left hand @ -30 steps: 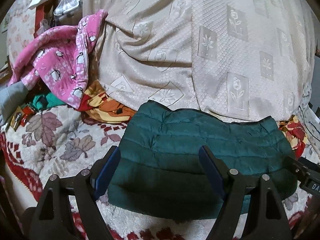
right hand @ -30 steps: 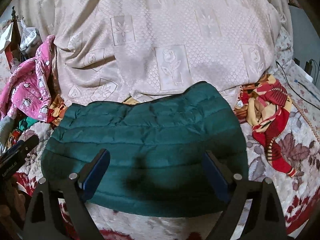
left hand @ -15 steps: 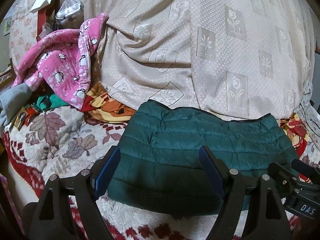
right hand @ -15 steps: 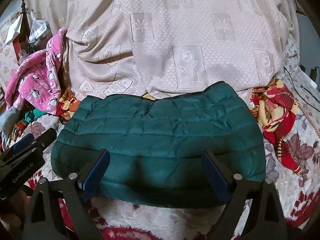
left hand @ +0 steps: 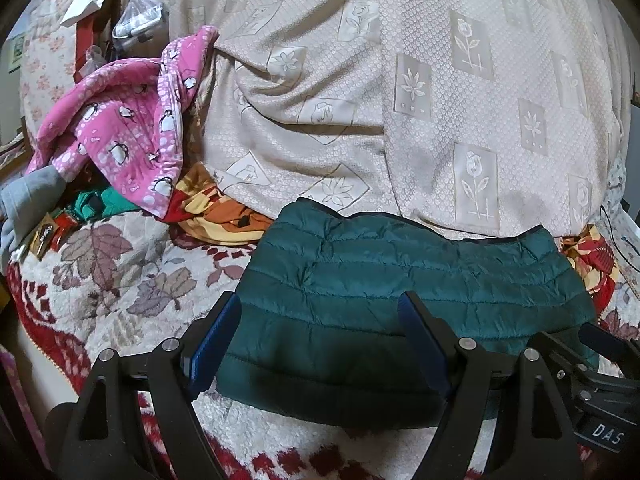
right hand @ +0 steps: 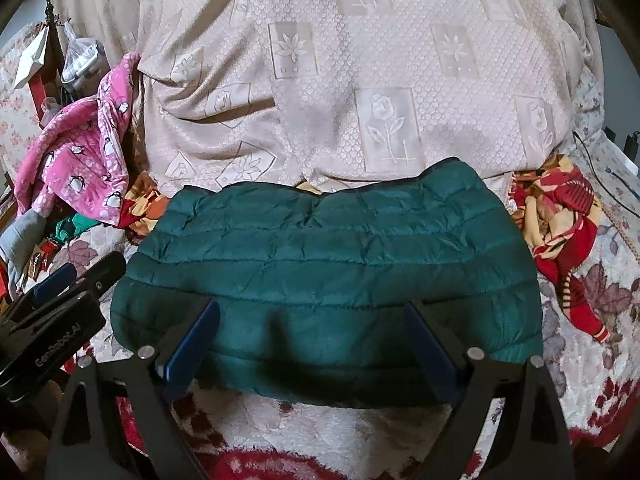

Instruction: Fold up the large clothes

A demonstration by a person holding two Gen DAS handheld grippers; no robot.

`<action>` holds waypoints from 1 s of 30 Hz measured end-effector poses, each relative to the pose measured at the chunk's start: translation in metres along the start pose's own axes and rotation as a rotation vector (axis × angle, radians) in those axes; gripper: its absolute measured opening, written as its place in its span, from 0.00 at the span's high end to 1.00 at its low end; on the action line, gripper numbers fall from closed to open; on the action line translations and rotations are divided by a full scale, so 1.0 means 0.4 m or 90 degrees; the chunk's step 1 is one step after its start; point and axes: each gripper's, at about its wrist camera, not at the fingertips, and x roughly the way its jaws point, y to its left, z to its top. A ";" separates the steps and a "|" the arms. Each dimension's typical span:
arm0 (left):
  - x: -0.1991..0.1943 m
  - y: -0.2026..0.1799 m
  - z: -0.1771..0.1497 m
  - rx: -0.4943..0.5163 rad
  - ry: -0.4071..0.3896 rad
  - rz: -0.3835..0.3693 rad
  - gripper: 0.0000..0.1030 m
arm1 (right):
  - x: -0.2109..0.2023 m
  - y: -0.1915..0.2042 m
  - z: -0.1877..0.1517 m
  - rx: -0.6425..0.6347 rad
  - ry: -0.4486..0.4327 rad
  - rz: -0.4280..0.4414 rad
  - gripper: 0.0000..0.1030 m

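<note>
Both grippers have drawn back from the jacket point(right hand: 324, 276), left gripper point(left hand: 320, 340) and right gripper point(right hand: 316, 344) spread wide, holding nothing. It lies folded on the blanket point(left hand: 120, 280) against the bedspread point(right hand: 360, 80). Puffy, light and slippery-looking, it probably springs open; pinch an edge seam.

White "DAS" on right gripper point(left hand: 596, 338) body; lettering on left gripper point(right hand: 76, 280) body unreadable

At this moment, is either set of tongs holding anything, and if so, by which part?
Nothing is held. The left tongs and right tongs are both open above the folded dark green quilted puffer jacket, which lies on the leaf-patterned blanket.
</note>
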 end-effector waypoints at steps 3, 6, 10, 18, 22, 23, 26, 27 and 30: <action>0.001 0.002 0.000 -0.001 0.003 -0.002 0.48 | 0.001 -0.001 0.000 0.000 -0.001 -0.001 0.08; 0.001 0.003 0.000 0.000 0.002 0.001 0.48 | 0.005 -0.003 0.001 0.002 0.000 -0.001 0.08; 0.003 0.002 -0.002 0.002 0.004 0.002 0.48 | 0.007 -0.004 0.001 0.001 0.001 -0.002 0.08; 0.017 0.002 -0.004 0.004 0.010 -0.001 0.48 | 0.017 -0.007 0.000 -0.005 0.005 -0.004 0.08; 0.022 0.002 -0.004 0.004 0.012 -0.002 0.48 | 0.027 -0.011 -0.001 -0.007 0.011 -0.005 0.08; 0.023 0.002 -0.004 0.004 0.012 -0.002 0.48 | 0.029 -0.012 -0.002 -0.007 0.012 -0.005 0.08; 0.031 -0.001 -0.005 0.006 0.014 -0.001 0.48 | 0.035 -0.010 -0.001 -0.007 0.015 -0.003 0.08; 0.034 -0.001 -0.005 0.007 0.015 -0.002 0.48 | 0.036 -0.009 0.000 -0.009 0.016 -0.004 0.08; 0.041 -0.004 -0.004 0.010 0.017 -0.002 0.48 | 0.042 -0.010 0.003 -0.012 0.017 -0.007 0.08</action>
